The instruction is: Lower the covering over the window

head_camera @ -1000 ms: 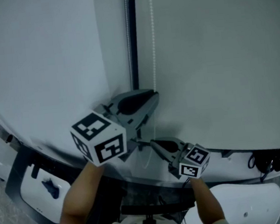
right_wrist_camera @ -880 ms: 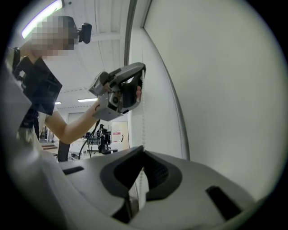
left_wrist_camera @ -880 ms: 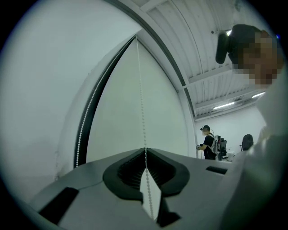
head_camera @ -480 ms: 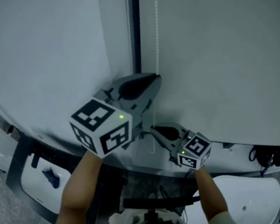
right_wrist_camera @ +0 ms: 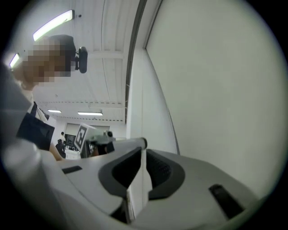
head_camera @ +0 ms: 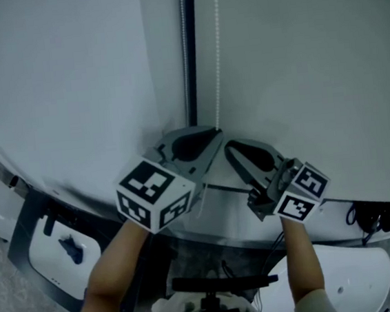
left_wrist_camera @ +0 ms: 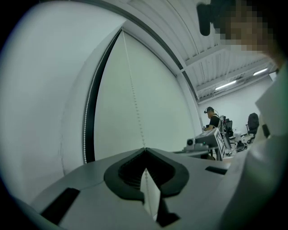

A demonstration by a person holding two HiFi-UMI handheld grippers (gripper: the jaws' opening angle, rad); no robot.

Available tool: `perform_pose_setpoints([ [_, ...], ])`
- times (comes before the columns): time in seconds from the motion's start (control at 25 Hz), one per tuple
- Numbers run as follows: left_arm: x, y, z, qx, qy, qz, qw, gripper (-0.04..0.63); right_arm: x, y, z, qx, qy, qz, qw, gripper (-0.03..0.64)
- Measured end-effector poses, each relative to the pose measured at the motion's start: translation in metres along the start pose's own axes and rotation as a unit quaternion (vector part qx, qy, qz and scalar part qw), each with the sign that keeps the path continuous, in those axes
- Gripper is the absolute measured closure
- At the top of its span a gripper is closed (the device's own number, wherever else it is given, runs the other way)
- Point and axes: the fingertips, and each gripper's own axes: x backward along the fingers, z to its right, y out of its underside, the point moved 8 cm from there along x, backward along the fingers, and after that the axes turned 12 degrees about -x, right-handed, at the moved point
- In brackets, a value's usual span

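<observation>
We pull the bead chain hand over hand to lower the blind behind it: our left gripper has just been closing and clamps the chain; our right gripper has just been opening, holds nothing, and should regrip higher

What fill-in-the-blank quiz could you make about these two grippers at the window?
1. The left gripper, whose jaws have just been closing, is shut on the white ____.
2. The right gripper, whose jaws have just been opening, holds ____.
3. In the head view, the dark vertical strip stands ____ of that strand.
Missing: bead chain; nothing; left.
</observation>
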Motion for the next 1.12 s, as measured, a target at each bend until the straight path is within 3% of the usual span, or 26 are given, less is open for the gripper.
perform_pose_setpoints([
  [0.2,0.003,0.022,0.001,0.019,0.002,-0.016,0.9997,0.574,-0.012,-0.038,-0.007,0.018,0.001,0.01,1.0,0.543],
  [0.56,0.0,0.037,0.018,0.006,0.012,-0.026,0.9996,0.58,-0.043,-0.085,-0.022,0.079,-0.009,-0.011,0.997,0.522],
  [0.76,-0.003,0.071,0.028,0.007,0.024,-0.072,0.9971,0.58,-0.055,-0.1,-0.024,0.093,-0.014,-0.019,0.995,0.502],
  [0.92,-0.006,0.117,0.044,0.013,0.043,-0.12,0.9918,0.58,-0.057,-0.106,-0.023,0.099,-0.009,-0.02,0.995,0.502],
  [1.12,-0.01,0.155,0.068,0.026,0.071,-0.152,0.9854,0.58,-0.063,-0.107,-0.022,0.106,-0.008,-0.029,0.994,0.502],
])
